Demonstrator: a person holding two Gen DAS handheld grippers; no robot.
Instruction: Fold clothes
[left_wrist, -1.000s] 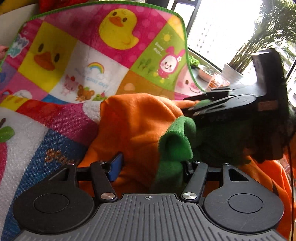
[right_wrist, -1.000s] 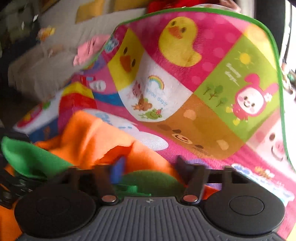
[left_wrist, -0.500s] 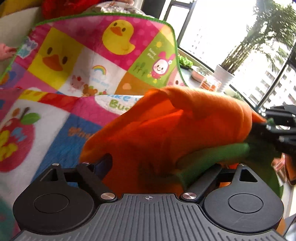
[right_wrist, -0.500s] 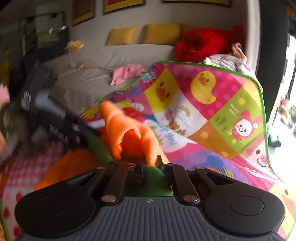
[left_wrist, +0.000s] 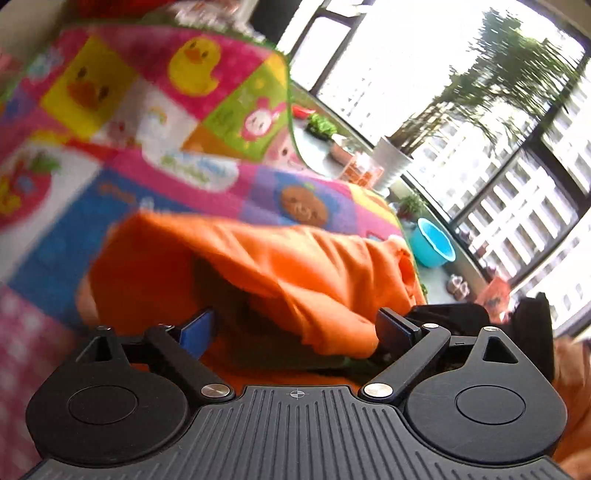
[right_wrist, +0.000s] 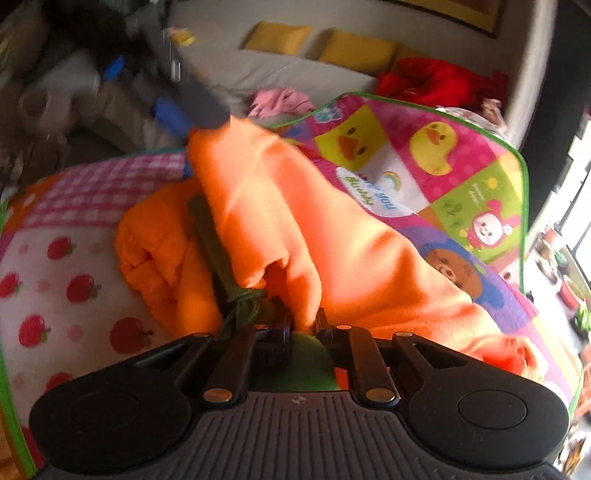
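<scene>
An orange fleece garment (left_wrist: 280, 266) with green trim lies bunched on a colourful cartoon blanket (left_wrist: 155, 110). My left gripper (left_wrist: 295, 328) is open, its blue-padded fingers (left_wrist: 195, 332) spread wide with orange cloth draped between them. My right gripper (right_wrist: 301, 325) is shut on the garment's green-edged part (right_wrist: 306, 365), with orange cloth (right_wrist: 295, 221) stretched away from it toward the left gripper, seen blurred at upper left (right_wrist: 199, 96). The right gripper also shows at the right edge of the left wrist view (left_wrist: 517, 325).
The blanket (right_wrist: 443, 147) covers a sofa with yellow cushions (right_wrist: 354, 48), a red garment (right_wrist: 436, 81) and a pink garment (right_wrist: 280, 101). Large windows, potted plants (left_wrist: 395, 162) and a blue basin (left_wrist: 432, 247) stand to the right.
My left gripper has opened and swung right. The garment has been lifted and stretched out between the two grippers. My right gripper has stayed shut on the green edge.
</scene>
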